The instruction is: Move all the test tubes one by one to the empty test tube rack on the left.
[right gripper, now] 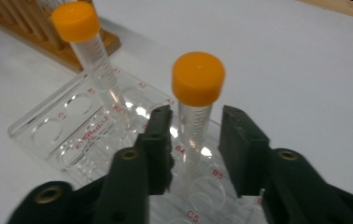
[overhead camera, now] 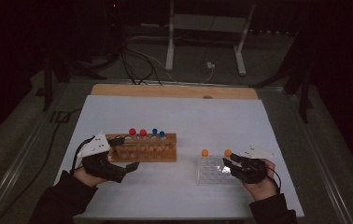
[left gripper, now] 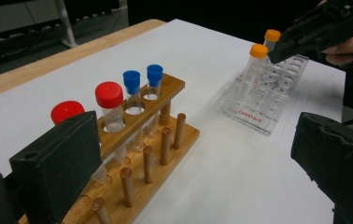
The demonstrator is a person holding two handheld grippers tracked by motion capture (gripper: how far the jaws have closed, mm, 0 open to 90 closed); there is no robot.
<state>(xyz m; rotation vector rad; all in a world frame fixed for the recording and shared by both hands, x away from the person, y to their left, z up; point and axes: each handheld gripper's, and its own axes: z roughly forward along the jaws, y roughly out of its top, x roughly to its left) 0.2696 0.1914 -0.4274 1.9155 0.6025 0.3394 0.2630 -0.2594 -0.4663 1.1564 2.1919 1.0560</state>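
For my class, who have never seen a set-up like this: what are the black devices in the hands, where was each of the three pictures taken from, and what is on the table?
A person sits at a white table with hand-held tongs in each hand. The high view looks down from above. The other two pictures come from cameras riding on the tongs.

On the table stands a wooden rack holding two red-capped tubes and two blue-capped tubes. Beside it is a clear plastic rack with two orange-capped tubes.

The left tongs rest by the wooden rack, open and holding nothing. The right tongs sit around the nearer orange-capped tube. A gap shows on each side of it, so it is not gripped yet.
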